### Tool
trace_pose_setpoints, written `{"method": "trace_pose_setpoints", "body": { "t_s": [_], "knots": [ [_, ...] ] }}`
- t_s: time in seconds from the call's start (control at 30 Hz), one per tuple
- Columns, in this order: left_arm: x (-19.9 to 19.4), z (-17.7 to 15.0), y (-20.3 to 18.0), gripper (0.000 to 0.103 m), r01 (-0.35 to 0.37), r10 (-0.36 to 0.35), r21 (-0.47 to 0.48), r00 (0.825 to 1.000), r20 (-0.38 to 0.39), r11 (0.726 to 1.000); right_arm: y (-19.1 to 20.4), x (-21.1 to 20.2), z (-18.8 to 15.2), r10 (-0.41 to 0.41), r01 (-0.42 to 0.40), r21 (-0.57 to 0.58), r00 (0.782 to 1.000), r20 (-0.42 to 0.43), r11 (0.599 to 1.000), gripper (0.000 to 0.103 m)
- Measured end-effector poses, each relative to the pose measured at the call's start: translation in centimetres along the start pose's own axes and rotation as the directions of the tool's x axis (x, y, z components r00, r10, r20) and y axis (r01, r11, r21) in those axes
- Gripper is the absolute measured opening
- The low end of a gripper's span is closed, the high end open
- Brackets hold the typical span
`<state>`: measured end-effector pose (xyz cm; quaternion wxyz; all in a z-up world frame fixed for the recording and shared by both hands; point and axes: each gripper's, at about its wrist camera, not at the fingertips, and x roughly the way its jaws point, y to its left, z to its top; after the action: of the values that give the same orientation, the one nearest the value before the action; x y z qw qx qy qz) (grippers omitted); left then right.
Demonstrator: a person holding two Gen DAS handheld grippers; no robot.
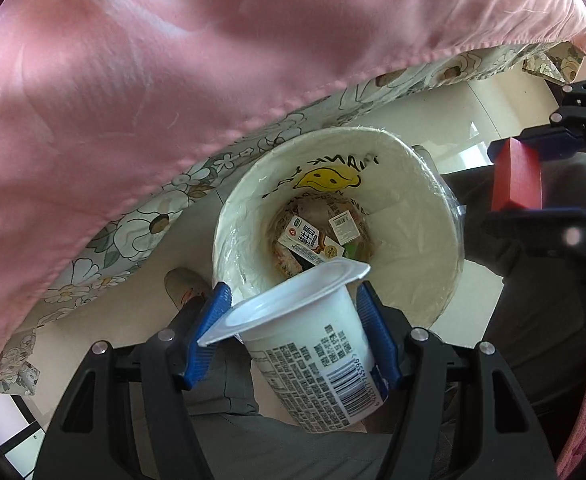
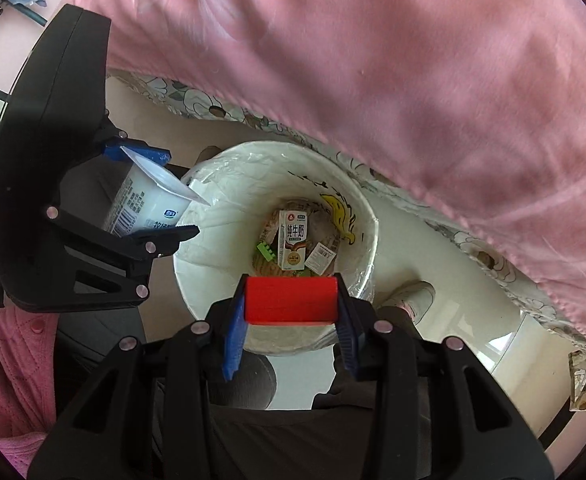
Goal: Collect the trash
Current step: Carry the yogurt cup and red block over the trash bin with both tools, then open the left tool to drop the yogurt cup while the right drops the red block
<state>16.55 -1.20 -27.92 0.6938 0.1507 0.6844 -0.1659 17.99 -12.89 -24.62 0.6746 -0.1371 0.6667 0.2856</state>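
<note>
Trash lies at the bottom of a white bin point(image 1: 421, 280) lined with clear plastic film, which stands on the pale floor point(image 1: 425, 108) just beside a bed. A milk carton point(image 2: 291, 240) sits there among wrappers, with a small green piece point(image 2: 265, 251) to one side of it and a barcoded packet point(image 2: 320, 258) to the other. A yellow smiling figure point(image 1: 327, 178) with dark lettering is printed on the inner wall of the bin.

The left tool point(image 1: 293, 300) points down over the rim of the bin, and its blue pads pinch a white plastic cup point(image 1: 313, 344) by the sides. The cup is tilted, its wide lipped mouth toward the bin and its printed label and barcode toward the camera. In the right wrist view the same cup hangs at the edge of the bin, its lip over the rim.

The right tool point(image 2: 291, 300) is also aimed down at the bin, and its pads are pressed on the two ends of a red block point(image 2: 291, 300), which lies crosswise between them above the near rim of the bin.

A pink quilt point(image 1: 173, 60) covers the bed and overhangs a floral sheet point(image 1: 133, 232). A slippered foot point(image 2: 411, 300) stands on the floor close to the bin, and dark trousers point(image 2: 293, 440) fill the lower part of the right wrist view
</note>
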Motion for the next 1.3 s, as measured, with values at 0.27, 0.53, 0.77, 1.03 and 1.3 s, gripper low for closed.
{"method": "trace_pose_setpoints", "body": {
  "t_s": [0.27, 0.53, 0.77, 1.03, 1.3],
  "knots": [
    [4.3, 0.5, 0.7, 0.067, 0.006, -0.009, -0.066, 0.999, -0.053, 0.998, 0.3, 5.7, -0.2, 0.026, -0.024, 0.031, 0.997, -0.077, 0.999, 0.040],
    [8.3, 0.8, 1.5, 0.067, 0.044, -0.058, -0.149, 0.994, -0.094, 0.988, 0.2, 10.5, -0.4, 0.064, -0.050, 0.087, 0.986, -0.156, 0.995, 0.041],
    [11.3, 1.3, 1.8, 0.067, 0.083, -0.105, -0.193, 0.989, -0.104, 0.978, -0.4, 13.4, -0.7, 0.093, -0.063, 0.152, 0.977, -0.194, 0.986, 0.041],
    [13.8, 1.6, 2.3, 0.069, 0.134, -0.168, -0.248, 0.978, -0.121, 0.960, -0.4, 15.5, -0.6, 0.107, -0.062, 0.208, 0.971, -0.214, 0.976, 0.041],
    [14.8, 1.7, 2.2, 0.079, 0.141, -0.185, -0.258, 0.970, -0.155, 0.956, 0.2, 16.7, -0.2, 0.087, -0.041, 0.179, 0.963, -0.254, 0.983, 0.055]
  ]
}}
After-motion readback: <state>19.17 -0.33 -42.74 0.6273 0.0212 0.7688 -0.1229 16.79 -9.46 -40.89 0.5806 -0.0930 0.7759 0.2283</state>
